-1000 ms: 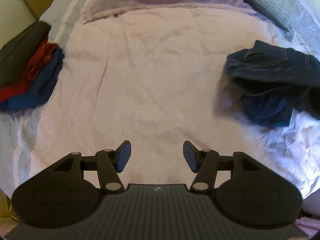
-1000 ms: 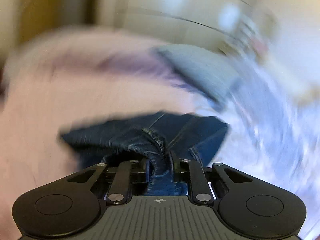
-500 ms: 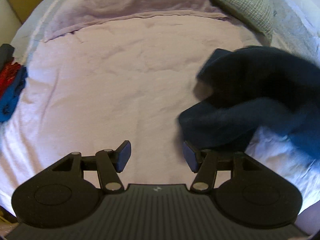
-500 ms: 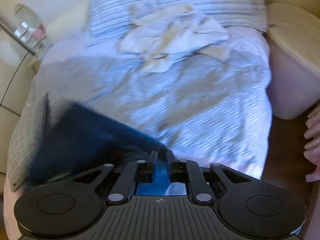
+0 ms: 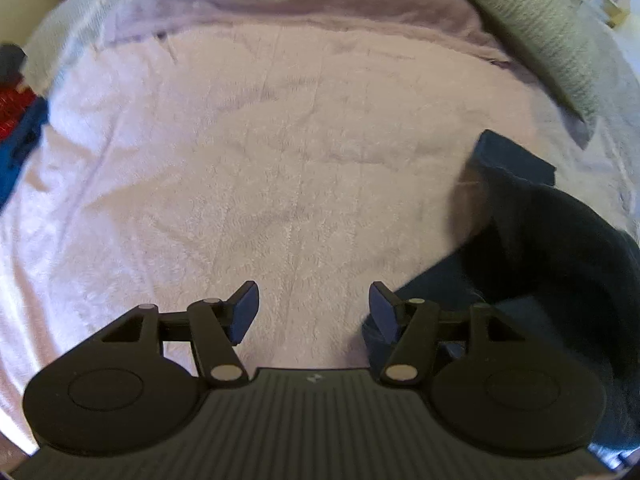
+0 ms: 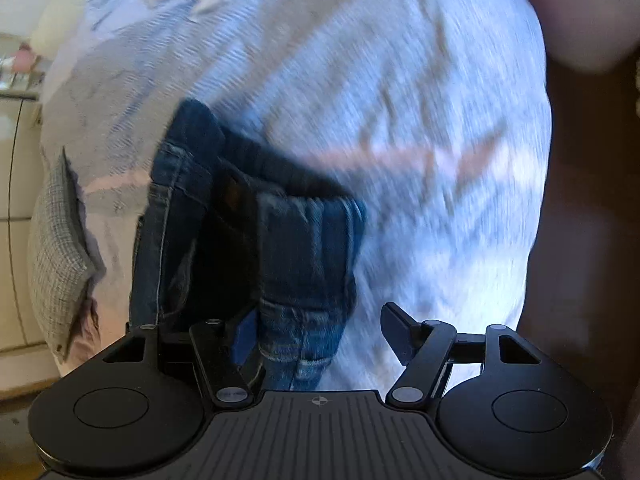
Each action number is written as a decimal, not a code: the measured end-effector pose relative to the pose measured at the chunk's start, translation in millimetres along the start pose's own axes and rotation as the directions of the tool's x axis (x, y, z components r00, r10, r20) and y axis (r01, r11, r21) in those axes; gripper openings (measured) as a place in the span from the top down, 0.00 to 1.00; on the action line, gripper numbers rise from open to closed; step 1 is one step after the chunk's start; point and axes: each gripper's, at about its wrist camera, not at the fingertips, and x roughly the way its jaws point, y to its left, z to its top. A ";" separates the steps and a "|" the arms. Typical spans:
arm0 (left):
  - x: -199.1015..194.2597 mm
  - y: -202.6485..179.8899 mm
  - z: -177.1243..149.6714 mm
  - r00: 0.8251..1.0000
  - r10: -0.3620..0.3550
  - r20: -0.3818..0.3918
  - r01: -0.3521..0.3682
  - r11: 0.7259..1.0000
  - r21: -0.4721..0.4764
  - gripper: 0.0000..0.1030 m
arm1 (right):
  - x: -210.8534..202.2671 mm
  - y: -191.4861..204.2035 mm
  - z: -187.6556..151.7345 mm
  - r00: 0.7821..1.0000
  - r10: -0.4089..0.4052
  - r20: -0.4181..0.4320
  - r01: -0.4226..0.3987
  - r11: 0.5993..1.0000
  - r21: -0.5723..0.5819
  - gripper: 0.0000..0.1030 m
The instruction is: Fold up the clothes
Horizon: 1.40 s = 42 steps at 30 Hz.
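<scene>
A crumpled pair of dark blue jeans lies bunched on the bed in the right wrist view. My right gripper hovers just over its near end, and its jaws are opening wide. Denim sits between them against the left finger, while the right finger stands apart from the cloth. In the left wrist view the same jeans lie at the right on the pink bedspread, blurred. My left gripper is open and holds nothing, and its right finger is close to the denim's edge.
A pile of red and blue clothes lies at the far left edge of the bed. A grey knitted pillow sits at the back right. The right wrist view shows a pale striped sheet and a grey checked pillow.
My right gripper swung round with the jeans, then opened and let go of them. My left gripper moved right towards the jeans, and the clothes pile slid to the left edge.
</scene>
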 end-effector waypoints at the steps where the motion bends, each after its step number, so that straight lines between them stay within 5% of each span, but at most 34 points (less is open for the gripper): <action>1: 7.7 1.3 3.1 0.999 -0.028 -0.016 0.028 1.000 -0.004 0.45 | 2.1 -4.9 -2.8 1.000 0.013 -0.006 -0.013 0.999 0.031 0.34; 6: 57.0 -2.9 14.0 0.975 -0.196 -0.105 0.199 0.980 0.023 0.45 | -0.8 -28.8 -8.5 0.985 0.155 0.074 -0.165 0.972 0.164 0.33; 10: 112.3 -14.3 20.3 0.923 -0.297 -0.243 0.312 0.950 0.024 0.52 | 7.4 -41.7 -15.5 0.976 0.205 0.069 -0.215 0.959 0.186 0.33; 13: 129.9 -23.7 22.1 0.887 -0.369 -0.279 0.388 0.922 0.015 0.53 | 12.0 -44.7 -19.8 0.967 0.235 0.094 -0.248 0.954 0.166 0.33; 15: 132.8 -29.5 21.1 0.866 -0.412 -0.283 0.433 0.901 0.011 0.70 | 13.6 -40.4 -20.6 0.959 0.258 0.120 -0.273 0.954 0.127 0.33; 16: 132.7 -31.1 20.1 0.853 -0.437 -0.287 0.456 0.890 0.002 0.84 | 14.1 -36.4 -20.4 0.953 0.272 0.133 -0.286 0.953 0.100 0.39; 17: 130.7 -31.2 18.9 0.843 -0.456 -0.286 0.475 0.880 -0.002 0.96 | 14.5 -31.8 -20.1 0.948 0.284 0.144 -0.296 0.952 0.072 0.70; 19: 124.3 -29.3 16.4 0.827 -0.487 -0.279 0.506 0.862 -0.006 0.99 | 11.2 -11.0 -19.4 0.951 0.273 0.144 -0.273 0.962 -0.022 0.88; 23: 90.9 -4.5 23.9 0.795 -0.584 -0.163 0.578 0.811 -0.085 1.00 | -9.9 40.2 -25.9 0.933 0.332 0.139 -0.308 0.937 -0.167 0.92; 28: 4.3 52.8 62.5 0.847 -0.508 0.154 0.525 0.845 -0.102 1.00 | -36.2 133.7 -30.5 0.868 0.483 0.115 -0.435 0.852 -0.290 0.93; 30: -40.1 90.5 81.5 0.851 -0.423 0.312 0.484 0.862 -0.151 1.00 | -41.5 181.1 -32.1 0.828 0.556 0.081 -0.496 0.791 -0.359 0.93; 32: -89.6 124.7 95.7 0.830 -0.322 0.455 0.443 0.877 -0.188 1.00 | -49.1 230.3 -37.3 0.772 0.635 0.029 -0.566 0.709 -0.420 0.93; 36: -192.6 168.0 87.4 0.727 -0.146 0.670 0.390 0.892 -0.228 1.00 | -73.6 305.8 -63.2 0.633 0.767 -0.105 -0.701 0.510 -0.499 0.94; 38: -228.0 176.7 65.7 0.695 -0.071 0.715 0.350 0.903 -0.250 1.00 | -86.0 332.8 -78.7 0.564 0.807 -0.173 -0.749 0.412 -0.518 0.94; 40: -241.4 178.9 42.4 0.700 -0.020 0.714 0.314 0.907 -0.282 0.99 | -91.2 330.4 -88.6 0.534 0.817 -0.218 -0.768 0.360 -0.529 0.94; 42: -231.6 179.5 9.4 0.750 0.022 0.662 0.265 0.905 -0.331 0.99 | -88.8 307.1 -90.5 0.559 0.793 -0.244 -0.763 0.376 -0.526 0.94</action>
